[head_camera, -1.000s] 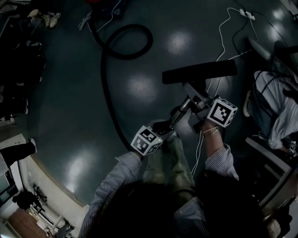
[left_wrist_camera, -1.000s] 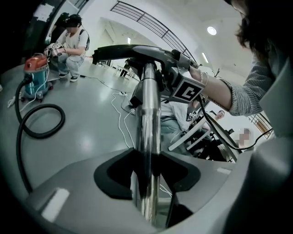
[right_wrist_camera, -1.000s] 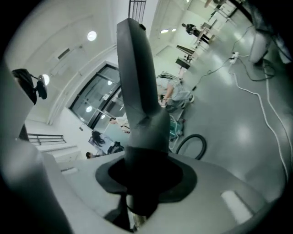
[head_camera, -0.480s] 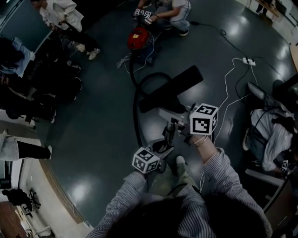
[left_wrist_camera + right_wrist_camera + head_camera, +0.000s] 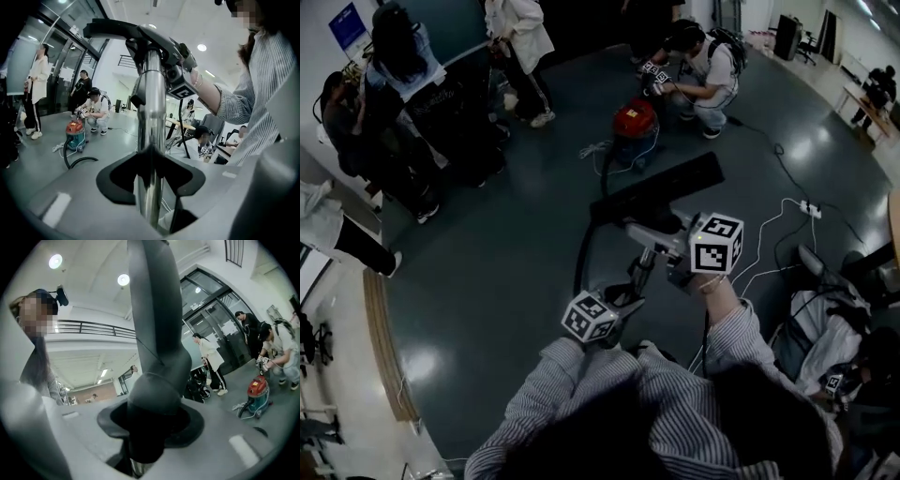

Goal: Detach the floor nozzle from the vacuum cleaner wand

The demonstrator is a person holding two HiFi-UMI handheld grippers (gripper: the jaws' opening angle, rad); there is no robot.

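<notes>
I hold the vacuum's front end up off the floor. The chrome wand (image 5: 639, 270) runs up between the jaws of my left gripper (image 5: 622, 300), which is shut on the wand (image 5: 153, 140). The black floor nozzle (image 5: 657, 188) sits at the wand's far end, its bar (image 5: 112, 29) across the top of the left gripper view. My right gripper (image 5: 677, 248) is shut on the nozzle's grey neck (image 5: 154, 343); its jaws have just been opening a little, with the neck still between them. Nozzle and wand look joined.
A black hose (image 5: 584, 246) leads back to the red vacuum canister (image 5: 634, 120) on the dark floor. A person (image 5: 703, 80) crouches beside it; others stand at the far left (image 5: 403, 84). White cables (image 5: 769, 244) and a chair (image 5: 825, 328) are at my right.
Both grippers have risen with the wand and nozzle, which has left the floor. The head view has tipped up, bringing the red canister and the people into sight.
</notes>
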